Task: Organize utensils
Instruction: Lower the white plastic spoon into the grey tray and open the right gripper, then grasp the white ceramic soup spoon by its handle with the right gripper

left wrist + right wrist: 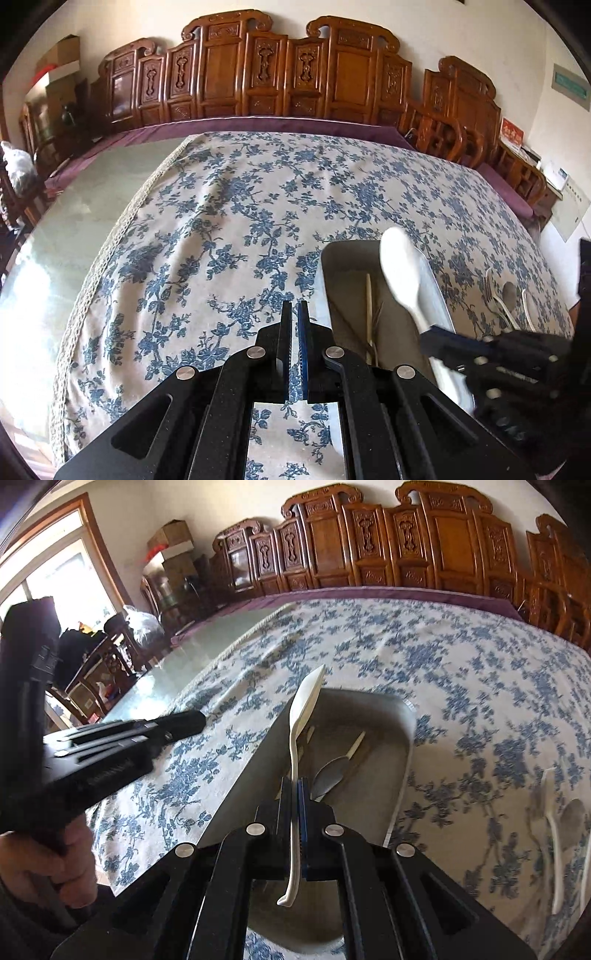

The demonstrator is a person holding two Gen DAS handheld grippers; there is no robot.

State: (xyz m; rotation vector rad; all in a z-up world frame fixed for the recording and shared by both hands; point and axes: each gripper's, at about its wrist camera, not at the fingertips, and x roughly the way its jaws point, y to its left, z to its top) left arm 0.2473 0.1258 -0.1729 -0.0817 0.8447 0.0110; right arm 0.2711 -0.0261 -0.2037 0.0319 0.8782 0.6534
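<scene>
My right gripper [294, 786] is shut on the handle of a white spoon [303, 709], held over a grey metal tray [406, 723]; the spoon's bowl points away from me. The left wrist view shows that white spoon [400, 269] above the tray [328, 258], with the right gripper [432, 334] clamped on its handle. In the tray lie a metal spoon [328, 773] and a pale chopstick [368, 306]. My left gripper [294, 314] is shut with nothing in it, over the floral cloth left of the tray. It also appears as the left gripper [199, 720] at the left edge.
On the blue floral tablecloth [221, 221] right of the tray lie a fork [495, 295], a spoon [509, 293] and white utensils [554, 834]. Bare glass tabletop [74, 229] lies to the left. Carved wooden chairs [280, 74] line the far side. A hand [55, 864] holds the left gripper.
</scene>
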